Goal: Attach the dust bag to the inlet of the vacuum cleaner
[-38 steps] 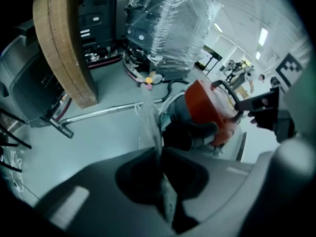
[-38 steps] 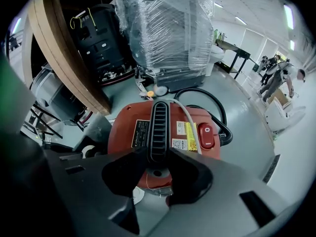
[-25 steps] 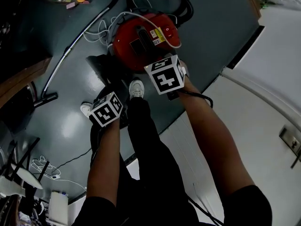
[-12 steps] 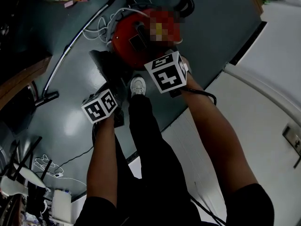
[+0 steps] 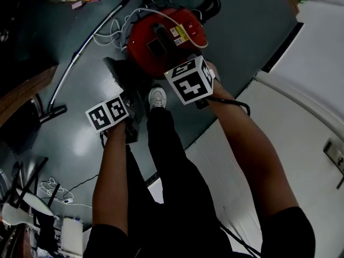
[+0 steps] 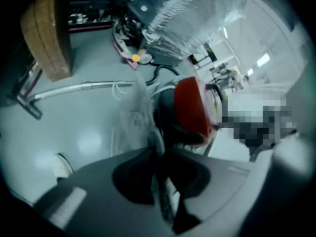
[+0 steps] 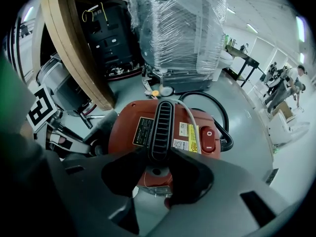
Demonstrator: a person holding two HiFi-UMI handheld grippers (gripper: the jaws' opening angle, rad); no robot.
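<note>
The red vacuum cleaner [image 5: 161,39] stands on the floor ahead of my feet. My right gripper [image 7: 160,157] is shut on its black ribbed handle [image 7: 161,125], one pad on each side. The dust bag [image 5: 122,75] is a dark grey pouch lying against the vacuum's left side. In the left gripper view it shows as pale blurred fabric [image 6: 132,117]. My left gripper [image 6: 160,159], under its marker cube [image 5: 107,113], points down at the bag. Its jaws are opening, with a thin edge of the bag [image 6: 162,191] still between them.
A metal wand [image 5: 80,52] lies across the floor at the left, and a black hose [image 5: 209,7] coils behind the vacuum. A white cord [image 5: 115,32] lies loose by it. My shoe [image 5: 156,98] is close to the bag. A white wall panel [image 5: 306,85] fills the right.
My left gripper's cube has shifted left and tipped over, away from my leg. The right gripper has stayed on the handle.
</note>
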